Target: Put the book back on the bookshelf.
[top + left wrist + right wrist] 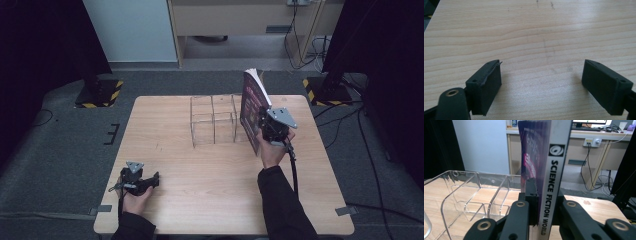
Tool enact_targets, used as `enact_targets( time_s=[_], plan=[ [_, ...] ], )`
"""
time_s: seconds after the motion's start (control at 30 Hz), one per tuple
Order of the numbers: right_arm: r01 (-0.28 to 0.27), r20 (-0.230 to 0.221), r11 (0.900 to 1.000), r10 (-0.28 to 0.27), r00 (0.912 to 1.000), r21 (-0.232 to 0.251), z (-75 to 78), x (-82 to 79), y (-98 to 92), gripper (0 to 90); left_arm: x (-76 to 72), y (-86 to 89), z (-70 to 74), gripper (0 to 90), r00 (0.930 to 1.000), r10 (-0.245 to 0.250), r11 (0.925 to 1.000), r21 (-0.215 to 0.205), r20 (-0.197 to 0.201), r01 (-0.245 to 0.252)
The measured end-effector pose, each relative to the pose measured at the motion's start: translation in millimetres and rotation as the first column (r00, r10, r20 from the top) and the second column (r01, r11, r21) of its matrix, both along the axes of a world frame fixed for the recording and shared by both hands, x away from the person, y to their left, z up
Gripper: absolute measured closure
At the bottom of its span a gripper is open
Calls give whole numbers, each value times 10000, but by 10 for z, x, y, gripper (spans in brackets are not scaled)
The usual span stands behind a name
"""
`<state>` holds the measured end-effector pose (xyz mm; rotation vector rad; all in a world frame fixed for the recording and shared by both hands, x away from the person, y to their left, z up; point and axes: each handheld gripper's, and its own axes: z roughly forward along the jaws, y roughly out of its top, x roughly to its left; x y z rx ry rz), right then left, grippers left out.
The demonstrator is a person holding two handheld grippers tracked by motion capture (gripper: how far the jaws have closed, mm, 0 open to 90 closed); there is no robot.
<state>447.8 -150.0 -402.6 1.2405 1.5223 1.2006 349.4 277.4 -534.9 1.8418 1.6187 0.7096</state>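
A purple book (252,107) stands upright at the right side of a clear plastic rack (213,120) on the wooden table (200,165). My right gripper (264,125) is shut on the book near its lower spine. In the right gripper view the white spine (554,175) reads "SCIENCE FICTION WORLD", with a black pad pressed on each side of the book; the clear rack (469,195) with its dividers lies to the left. My left gripper (156,179) rests low over the table's front left, held by a hand. Its jaws stand wide apart over bare wood (541,75), open.
Two stand bases with yellow-black tape (99,92) (325,90) flank the table's far corners. Cables (380,165) run over the grey carpet on the right. A desk (240,20) and a pale panel stand beyond the table.
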Motion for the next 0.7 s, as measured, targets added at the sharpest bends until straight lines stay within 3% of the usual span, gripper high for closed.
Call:
enact_targets(
  time_s=[0.1, 0.37, 0.5, 0.7],
  plan=[
    [28, -85, 9999, -29, 10000, -105, -10, 5, -15, 721, 0, 0, 0, 152, 10000, 1, 10000, 1, 0, -1],
    [-123, -50, 9997, 124, 9999, 205, 6, 9, -85, 542, 0, 0, 0, 152, 10000, -2, 10000, 2, -3, 2],
    [-318, 7, 9987, 318, 9995, 411, 49, -17, -125, 397, 0, 0, 0, 152, 10000, -5, 10000, -2, -2, 5],
    [-1187, -291, 9907, 1208, 9922, 657, 85, -93, -239, 218, 0, 0, 0, 152, 10000, 2, 10000, -2, 1, -2]
  ],
)
